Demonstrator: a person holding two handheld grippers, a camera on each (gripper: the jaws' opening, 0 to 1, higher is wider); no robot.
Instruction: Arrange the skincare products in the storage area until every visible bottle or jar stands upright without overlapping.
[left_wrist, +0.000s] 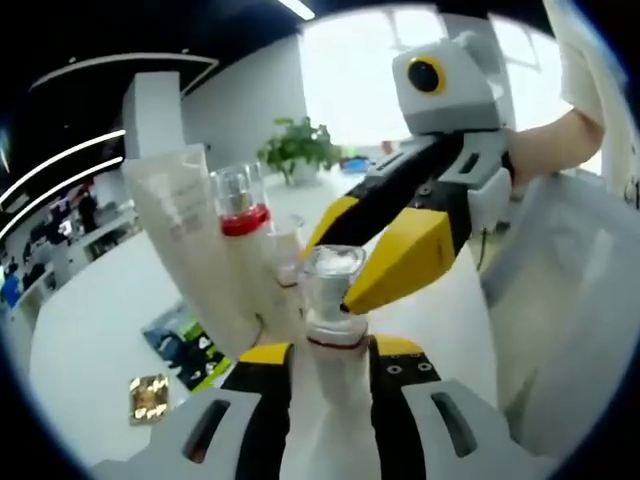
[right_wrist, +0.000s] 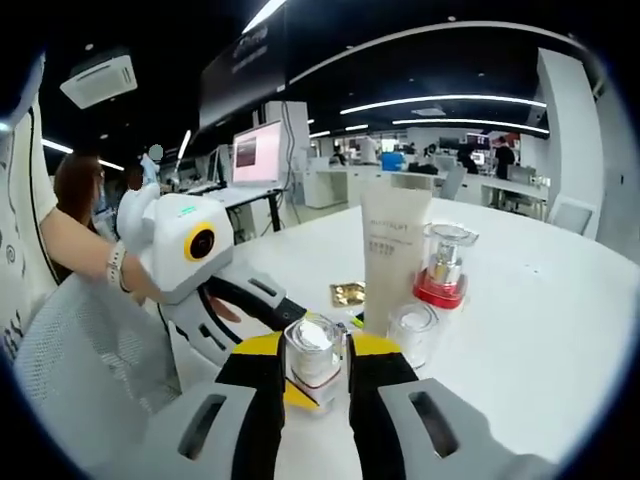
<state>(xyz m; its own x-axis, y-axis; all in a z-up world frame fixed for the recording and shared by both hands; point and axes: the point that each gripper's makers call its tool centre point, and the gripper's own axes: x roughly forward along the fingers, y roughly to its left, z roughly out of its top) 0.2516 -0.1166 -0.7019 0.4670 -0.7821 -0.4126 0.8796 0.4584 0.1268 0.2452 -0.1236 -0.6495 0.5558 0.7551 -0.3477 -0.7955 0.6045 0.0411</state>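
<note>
Left gripper (left_wrist: 330, 360) and right gripper (right_wrist: 315, 365) both clamped on clear-capped bottle (right_wrist: 313, 352), tube (right_wrist: 393, 255) just beside

— What does my right gripper (right_wrist: 316, 375) hold?
— My jaws clamp a clear-capped bottle (right_wrist: 314, 358). Behind it stands a white tube (right_wrist: 394, 258); beside the tube, a red-collared bottle (right_wrist: 443, 265) and a small jar (right_wrist: 412, 328). The left gripper (right_wrist: 255, 300) reaches in on the white surface (right_wrist: 540, 330).

The white tube (right_wrist: 394, 262) and red-collared bottle (right_wrist: 441, 266) crowd just behind the held bottle (right_wrist: 314, 356); open table (right_wrist: 540, 320) (bare white) lies beyond them.
</note>
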